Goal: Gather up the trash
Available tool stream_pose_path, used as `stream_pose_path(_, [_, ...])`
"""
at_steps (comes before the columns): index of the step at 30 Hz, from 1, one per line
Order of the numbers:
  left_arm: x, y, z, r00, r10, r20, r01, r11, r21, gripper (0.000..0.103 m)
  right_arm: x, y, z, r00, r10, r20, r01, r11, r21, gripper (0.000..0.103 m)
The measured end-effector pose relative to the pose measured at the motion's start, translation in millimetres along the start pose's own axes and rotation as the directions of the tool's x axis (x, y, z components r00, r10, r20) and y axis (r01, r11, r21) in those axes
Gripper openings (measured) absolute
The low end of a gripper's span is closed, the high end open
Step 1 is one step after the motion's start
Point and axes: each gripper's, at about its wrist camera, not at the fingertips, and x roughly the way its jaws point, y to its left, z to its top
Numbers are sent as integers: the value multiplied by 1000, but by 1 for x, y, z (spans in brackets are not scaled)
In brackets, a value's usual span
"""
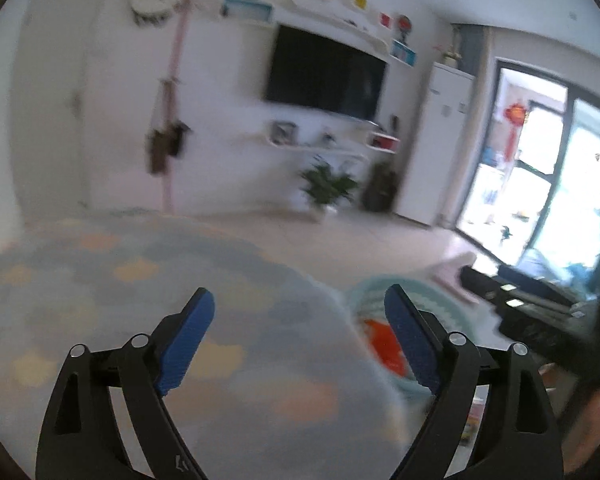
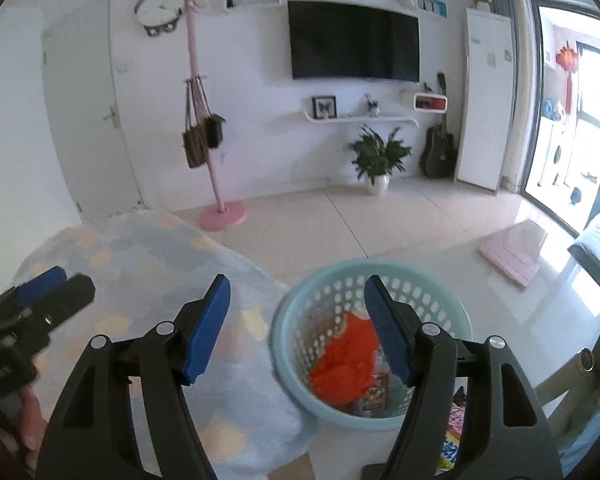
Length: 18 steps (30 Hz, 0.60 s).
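A light blue perforated basket point(image 2: 300, 312) stands on the floor beside a bed, holding an orange crumpled wrapper point(image 2: 346, 364) and other colourful packets point(image 2: 376, 392). My right gripper point(image 2: 296, 294) hovers above its left rim, open, with nothing between the blue pads. In the blurred left wrist view the basket point(image 1: 360, 294) and the orange wrapper point(image 1: 382, 344) lie lower right, partly behind the right finger. My left gripper point(image 1: 298, 300) is wide open and empty over the bed cover point(image 1: 220, 280). It also shows at the left edge of the right wrist view as the left gripper point(image 2: 48, 284).
A pastel patterned bed cover point(image 2: 148, 264) fills the lower left. On the tiled floor stand a pink coat stand point(image 2: 222, 212), a potted plant point(image 2: 378, 156), a guitar point(image 2: 440, 152) and a pink folded mat point(image 2: 514, 254). A person's hand point(image 2: 28, 428) shows lower left.
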Motion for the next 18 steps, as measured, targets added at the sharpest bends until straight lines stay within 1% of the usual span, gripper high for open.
stream_pose_path(1, [-9, 6, -6, 998, 56, 35, -56, 998, -6, 88, -6, 6, -2, 1000, 3, 14, -3, 1000, -4, 66])
stream_pose_path(2, [-16, 7, -9, 995, 84, 56, -83, 996, -12, 88, -11, 13, -4, 1000, -1, 29, 2, 1000, -11, 66])
stream_pose_path(4, [-26, 10, -18, 983, 152, 106, -152, 988, -8, 89, -18, 23, -8, 998, -4, 55, 5, 1000, -21, 66])
stream_pose_path(7, [-33, 12, -27, 969, 200, 148, -205, 979, 20, 89, -22, 35, -14, 996, -10, 84, 13, 999, -33, 66])
stream_pose_path(9, [-34, 12, -28, 967, 207, 150, -213, 977, 26, 89, -23, 40, -16, 996, -10, 90, 13, 999, -34, 66])
stream_pose_path(11, [-33, 16, -24, 971, 197, 132, -201, 979, 17, 89, -23, 44, -17, 995, -13, 95, 17, 999, -42, 66])
stream_pose_path(14, [-38, 17, -25, 966, 215, 141, -217, 976, 4, 89, -25, 48, -18, 994, -32, 105, 38, 998, -53, 66])
stream_pose_path(18, [-40, 8, -25, 962, 222, 161, -231, 972, 38, 95, -28, 48, -22, 992, -45, 114, 51, 997, -52, 66])
